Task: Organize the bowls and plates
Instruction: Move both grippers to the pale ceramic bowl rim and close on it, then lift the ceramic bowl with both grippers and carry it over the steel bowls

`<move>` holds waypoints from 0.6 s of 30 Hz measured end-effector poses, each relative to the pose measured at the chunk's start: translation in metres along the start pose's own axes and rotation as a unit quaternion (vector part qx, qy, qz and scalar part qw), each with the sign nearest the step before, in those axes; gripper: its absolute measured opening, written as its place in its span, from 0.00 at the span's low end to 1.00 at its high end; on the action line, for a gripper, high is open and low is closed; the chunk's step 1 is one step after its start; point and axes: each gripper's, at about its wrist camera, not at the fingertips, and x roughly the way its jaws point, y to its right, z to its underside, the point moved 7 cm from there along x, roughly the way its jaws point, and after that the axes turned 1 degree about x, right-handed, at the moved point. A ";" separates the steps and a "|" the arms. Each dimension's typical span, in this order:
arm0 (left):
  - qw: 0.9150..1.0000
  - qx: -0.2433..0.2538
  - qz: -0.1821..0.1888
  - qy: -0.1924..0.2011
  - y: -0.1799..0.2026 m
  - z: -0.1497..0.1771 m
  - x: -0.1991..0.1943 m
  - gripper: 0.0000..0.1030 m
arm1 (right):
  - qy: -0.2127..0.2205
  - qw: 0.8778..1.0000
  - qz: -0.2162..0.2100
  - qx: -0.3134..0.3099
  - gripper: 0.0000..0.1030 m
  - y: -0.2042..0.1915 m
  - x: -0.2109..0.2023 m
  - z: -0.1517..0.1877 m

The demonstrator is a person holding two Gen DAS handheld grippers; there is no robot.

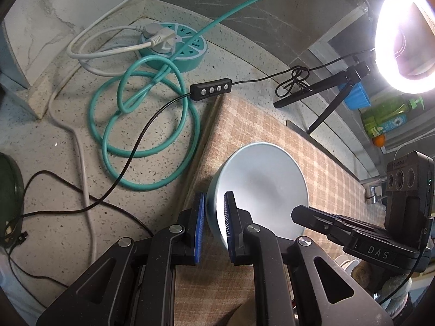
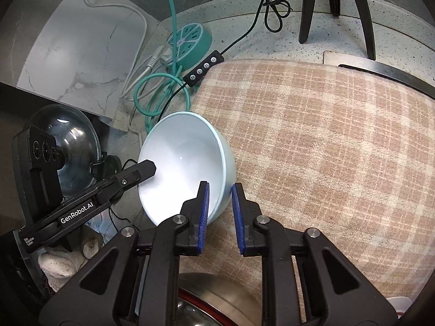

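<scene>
Left wrist view: the left gripper [image 1: 214, 224] clamps the near-left rim of a pale blue bowl [image 1: 261, 179], one blue pad outside the wall, one inside. The bowl sits at the left edge of a checked cloth [image 1: 272, 125]. Left of the cloth, on a speckled counter [image 1: 54, 163], lie a teal cable [image 1: 152, 119] and a round power strip [image 1: 176, 46]. A ring light [image 1: 405, 35] glows far right.

Right wrist view: the right gripper [image 2: 220, 212] pinches the bowl's [image 2: 185, 160] near-right rim. The left gripper [image 2: 141, 169] reaches in from the left and holds the opposite rim. A glass lid [image 2: 73, 141] sits at far left.
</scene>
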 end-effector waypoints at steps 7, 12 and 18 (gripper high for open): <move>1.000 0.000 -0.003 0.000 0.000 0.000 0.003 0.11 | -0.001 1.000 -0.004 0.002 0.15 0.001 0.000 -0.001; 1.000 0.005 -0.008 0.008 0.001 -0.001 -0.002 0.11 | 0.004 1.000 -0.005 -0.006 0.15 -0.004 -0.006 0.003; 1.000 0.009 -0.002 0.023 0.008 0.001 -0.018 0.11 | 0.011 1.000 -0.019 -0.006 0.15 -0.009 -0.022 0.007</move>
